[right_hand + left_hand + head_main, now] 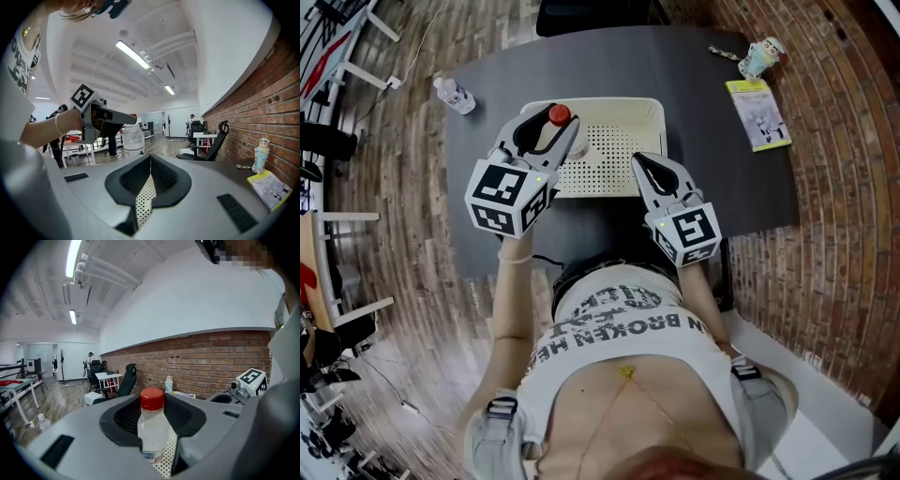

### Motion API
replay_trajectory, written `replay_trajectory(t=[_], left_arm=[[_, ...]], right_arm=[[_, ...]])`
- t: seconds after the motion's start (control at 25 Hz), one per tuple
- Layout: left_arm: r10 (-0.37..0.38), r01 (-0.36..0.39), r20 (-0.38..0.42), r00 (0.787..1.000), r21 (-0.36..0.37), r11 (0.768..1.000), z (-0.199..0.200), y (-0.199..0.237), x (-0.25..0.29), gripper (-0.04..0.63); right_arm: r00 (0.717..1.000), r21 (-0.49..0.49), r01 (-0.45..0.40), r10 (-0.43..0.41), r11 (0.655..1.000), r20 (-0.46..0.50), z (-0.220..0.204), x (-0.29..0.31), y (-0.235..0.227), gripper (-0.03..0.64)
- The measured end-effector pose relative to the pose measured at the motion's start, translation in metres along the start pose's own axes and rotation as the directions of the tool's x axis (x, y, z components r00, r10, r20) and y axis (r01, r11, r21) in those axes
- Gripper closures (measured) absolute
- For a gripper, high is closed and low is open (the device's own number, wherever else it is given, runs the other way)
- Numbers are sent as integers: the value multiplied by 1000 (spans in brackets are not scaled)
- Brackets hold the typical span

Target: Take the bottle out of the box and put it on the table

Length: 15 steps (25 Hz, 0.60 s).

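A clear plastic bottle (559,116) with a red cap hangs above the left part of the white perforated box (619,102). My left gripper (551,127) is shut on the bottle. In the left gripper view the bottle (151,430) stands upright between the two dark pads, with the box (167,461) showing below it. My right gripper (640,162) is over the box's front right edge, with its jaws together and nothing in them. In the right gripper view the box (145,200) shows through the slit below the closed tips, and the held bottle (133,138) is at left.
The box sits on a dark grey table (684,84). A second bottle (455,95) lies at the table's far left corner. A yellow booklet (758,113), a small figurine (762,56) and a crumpled wrapper (724,53) are at the far right. A brick wall runs along the right.
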State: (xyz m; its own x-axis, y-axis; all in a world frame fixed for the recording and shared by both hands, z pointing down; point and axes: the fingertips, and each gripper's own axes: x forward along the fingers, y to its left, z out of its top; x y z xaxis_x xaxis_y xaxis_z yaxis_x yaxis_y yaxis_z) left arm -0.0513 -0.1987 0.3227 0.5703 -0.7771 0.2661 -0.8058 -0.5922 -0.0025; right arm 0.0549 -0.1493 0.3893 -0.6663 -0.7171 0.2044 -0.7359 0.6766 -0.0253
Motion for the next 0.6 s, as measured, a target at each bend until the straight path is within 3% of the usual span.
replay_trajectory(t=[0.6], left_arm=[[4, -3, 5, 1000, -11, 1000, -1, -2, -11, 439]], right_arm=[[1000, -6, -3, 3, 1000, -3, -1, -3, 6, 607]])
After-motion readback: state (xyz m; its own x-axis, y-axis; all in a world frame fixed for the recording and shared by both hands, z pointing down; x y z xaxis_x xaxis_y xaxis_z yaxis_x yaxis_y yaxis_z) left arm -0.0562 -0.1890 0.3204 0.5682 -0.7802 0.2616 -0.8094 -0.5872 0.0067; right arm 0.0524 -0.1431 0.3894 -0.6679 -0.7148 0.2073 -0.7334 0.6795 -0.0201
